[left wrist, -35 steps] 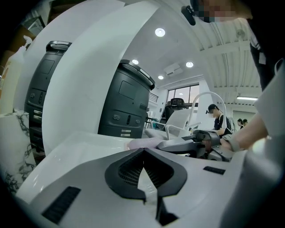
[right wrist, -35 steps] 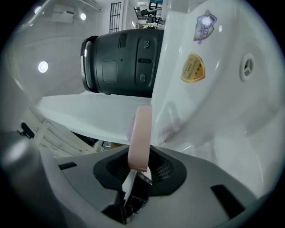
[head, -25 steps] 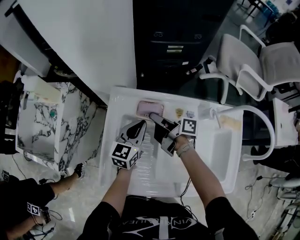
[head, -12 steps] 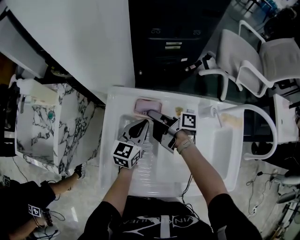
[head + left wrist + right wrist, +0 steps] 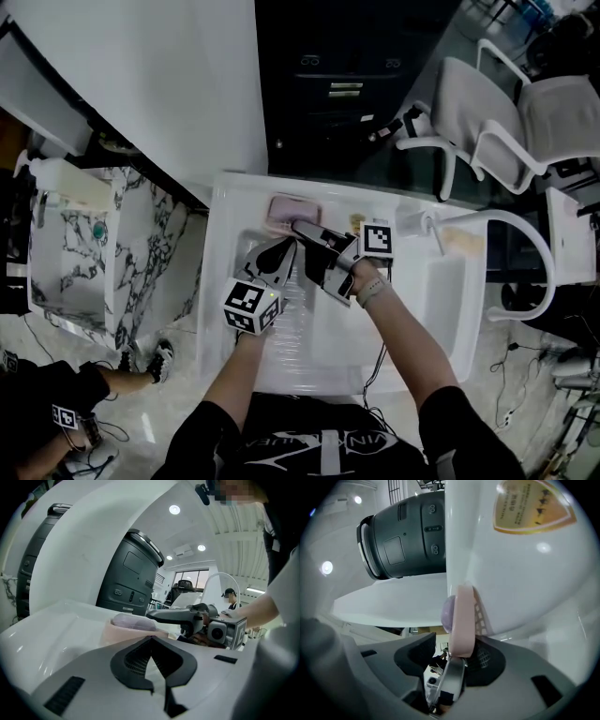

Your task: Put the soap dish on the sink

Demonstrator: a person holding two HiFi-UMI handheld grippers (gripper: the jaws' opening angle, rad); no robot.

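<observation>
Soap dish (image 5: 284,210) sits on sink (image 5: 232,202) rim, so this looks like the release step. Right gripper (image 5: 302,228) jaws are opening with the dish edge between them. Left gripper (image 5: 282,251) is closed and empty. Next: probably pull right straight back without nudging the dish.

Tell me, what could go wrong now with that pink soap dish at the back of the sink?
The right gripper's jaws are opening with the soap dish's rim between them. If it pulls back crooked, a jaw might catch the rim and drag the dish off the sink ledge into the basin. If the dish tips, the soap could slide out.
</observation>
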